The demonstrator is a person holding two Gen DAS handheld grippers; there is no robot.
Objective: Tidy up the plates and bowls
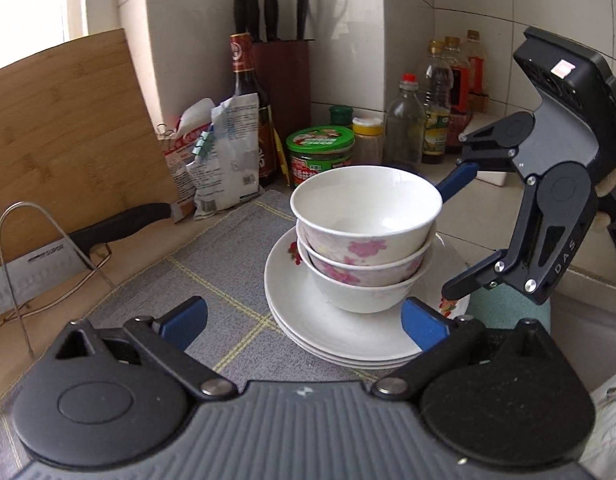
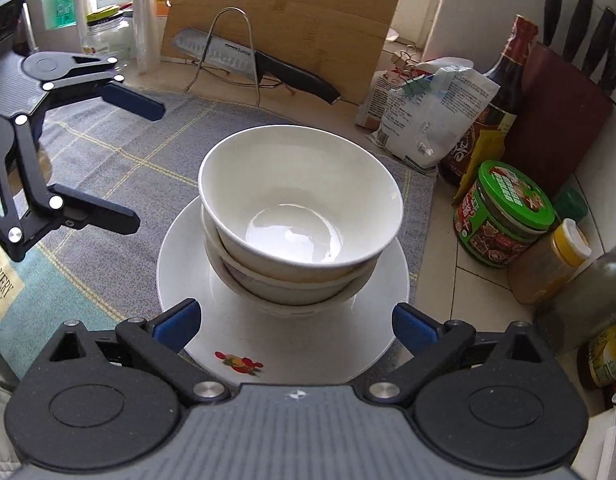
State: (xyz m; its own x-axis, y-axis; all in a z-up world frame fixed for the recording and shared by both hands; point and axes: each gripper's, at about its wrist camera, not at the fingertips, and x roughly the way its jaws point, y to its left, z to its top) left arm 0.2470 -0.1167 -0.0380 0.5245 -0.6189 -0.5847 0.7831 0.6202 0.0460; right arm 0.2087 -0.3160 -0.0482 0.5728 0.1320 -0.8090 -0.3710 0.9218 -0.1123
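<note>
Three white bowls with pink flowers (image 1: 364, 240) are nested upright on a stack of white plates (image 1: 308, 320), which rests on a grey checked mat (image 1: 187, 264). My left gripper (image 1: 303, 316) is open at the near side of the plates, with nothing between its fingers. My right gripper (image 1: 456, 232) is open just right of the bowls, apart from them. In the right wrist view the bowls (image 2: 299, 200) and plates (image 2: 179, 272) lie ahead of the open right gripper (image 2: 295, 316). The left gripper (image 2: 143, 164) hangs open over the mat (image 2: 107, 132) at the left.
A wooden cutting board (image 1: 67, 128) leans on the wall behind a wire rack holding a knife (image 1: 107, 228). Food bags (image 1: 219, 160), a dark bottle (image 1: 247, 92), a knife block (image 1: 283, 80), a green-lidded jar (image 1: 320, 152) and oil bottles (image 1: 440, 112) crowd the back corner.
</note>
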